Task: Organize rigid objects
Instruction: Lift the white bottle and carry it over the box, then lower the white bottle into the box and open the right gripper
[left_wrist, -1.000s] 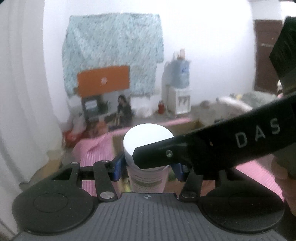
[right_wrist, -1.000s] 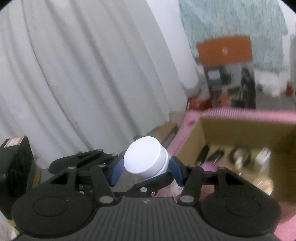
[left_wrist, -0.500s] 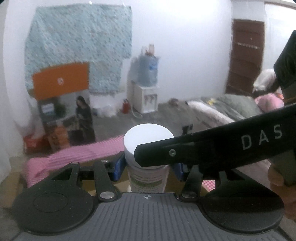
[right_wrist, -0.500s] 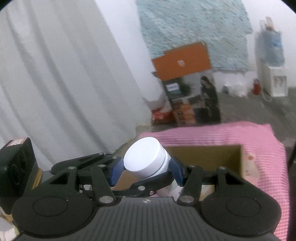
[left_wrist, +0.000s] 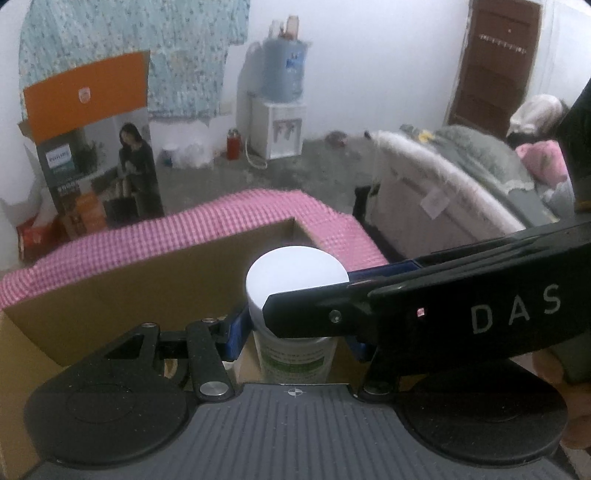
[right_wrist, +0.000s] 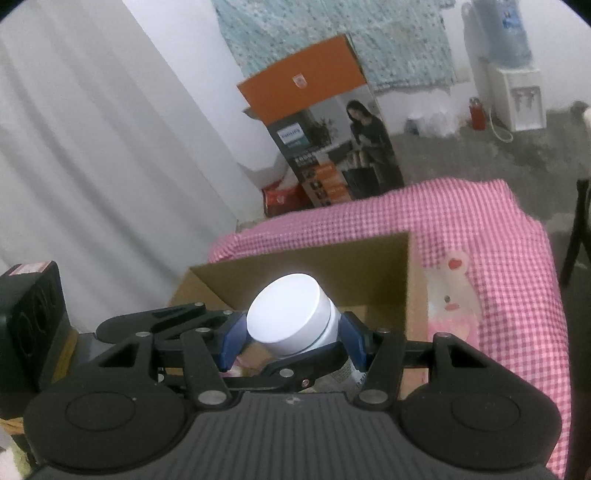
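Both claws grip 1 white-capped bottle – above cardboard box

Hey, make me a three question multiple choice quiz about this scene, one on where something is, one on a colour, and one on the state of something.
1. Where is the cardboard box?
A. on the pink checked cloth
B. on the bare floor
C. on the water dispenser

2. What colour is the bottle's cap?
A. red
B. white
C. green

3. How is the bottle held?
A. it lies loose in the box
B. only one gripper holds it
C. both grippers are closed on it

Answers: 1 A, the pink checked cloth spreads under and around the box. 2 B, the cap is plain white in both views. 3 C, the left gripper grips the body and the right gripper clamps the cap.
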